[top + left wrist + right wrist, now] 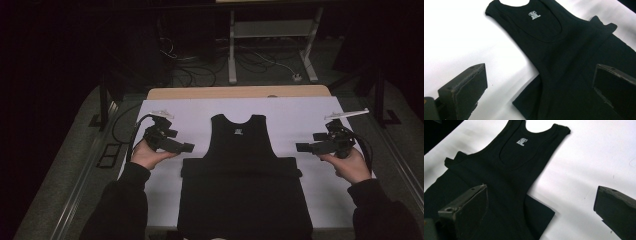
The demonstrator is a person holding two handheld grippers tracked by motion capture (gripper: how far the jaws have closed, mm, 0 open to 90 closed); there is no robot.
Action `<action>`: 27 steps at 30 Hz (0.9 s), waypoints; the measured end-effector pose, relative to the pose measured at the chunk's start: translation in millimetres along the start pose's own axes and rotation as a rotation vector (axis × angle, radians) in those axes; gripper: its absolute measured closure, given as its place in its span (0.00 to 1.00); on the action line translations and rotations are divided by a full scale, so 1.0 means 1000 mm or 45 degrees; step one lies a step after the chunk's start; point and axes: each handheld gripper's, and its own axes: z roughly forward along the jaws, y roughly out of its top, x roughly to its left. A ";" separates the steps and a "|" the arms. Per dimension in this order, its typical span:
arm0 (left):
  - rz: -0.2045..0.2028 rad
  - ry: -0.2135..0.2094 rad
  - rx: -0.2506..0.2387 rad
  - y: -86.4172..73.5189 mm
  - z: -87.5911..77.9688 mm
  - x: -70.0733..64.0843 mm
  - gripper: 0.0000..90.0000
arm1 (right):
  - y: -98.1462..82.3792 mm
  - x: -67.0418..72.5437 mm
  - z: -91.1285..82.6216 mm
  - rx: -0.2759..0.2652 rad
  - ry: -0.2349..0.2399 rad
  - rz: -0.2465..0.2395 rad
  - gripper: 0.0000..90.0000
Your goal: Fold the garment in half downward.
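We record a black tank top (242, 150) lying flat on the white tabletop (300, 112), neck toward the far edge, with a small pale label (238, 132) inside the neckline. Its lower body is folded up across the chest, forming a wide straight band; the corners of this fold project past the garment's sides. The near part of the garment reaches the near edge of the tabletop.

We note the left gripper (187, 147) held above the tabletop just beside the left end of the fold, apart from the cloth. In the left gripper view its jaws stand wide apart, released, with nothing between them; the fold corner (524, 100) lies below and between them, one jaw over bare white surface, the other over black fabric.

We find the right gripper (300, 147) placed likewise at the right end of the fold, not touching it. In the right gripper view its jaws are equally spread and empty, the opposite fold corner (546, 213) between them.

Each gripper is carried in a dark-sleeved hand.
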 end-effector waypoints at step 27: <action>0.018 0.027 0.000 0.034 0.007 0.019 0.00 | 0.034 -0.011 0.018 0.040 -0.037 -0.022 0.00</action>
